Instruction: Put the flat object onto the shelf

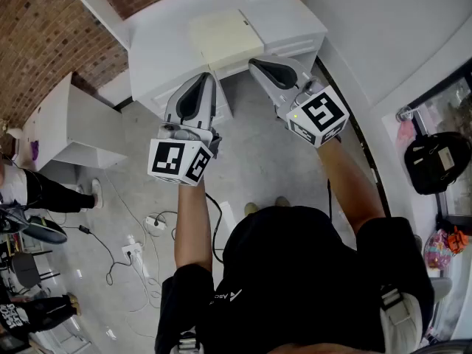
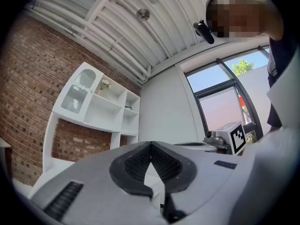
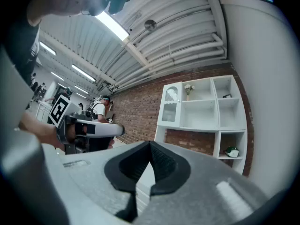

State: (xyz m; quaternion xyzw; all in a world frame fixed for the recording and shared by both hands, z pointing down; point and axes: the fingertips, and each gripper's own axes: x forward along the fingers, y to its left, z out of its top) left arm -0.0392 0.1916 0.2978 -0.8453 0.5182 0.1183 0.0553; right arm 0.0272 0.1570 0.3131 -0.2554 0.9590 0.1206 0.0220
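A cream flat object (image 1: 225, 39) lies on top of the white cabinet (image 1: 158, 50) in the head view. Both grippers are held out toward its near edge. My left gripper (image 1: 209, 77) (image 2: 151, 145) is at the object's near left corner and my right gripper (image 1: 252, 64) (image 3: 150, 145) at its near right corner. Each pair of jaws meets at the tips with nothing between them. Whether the tips touch the object cannot be told. The white shelf unit (image 2: 101, 107) (image 3: 201, 109) stands on the brick wall ahead, with open compartments.
A green item (image 3: 231, 151) sits in the shelf's lower right compartment. A power strip with cables (image 1: 155, 222) lies on the floor. A person (image 1: 29, 190) stands at the left. A black bag (image 1: 435, 161) hangs at the right, by the white wall.
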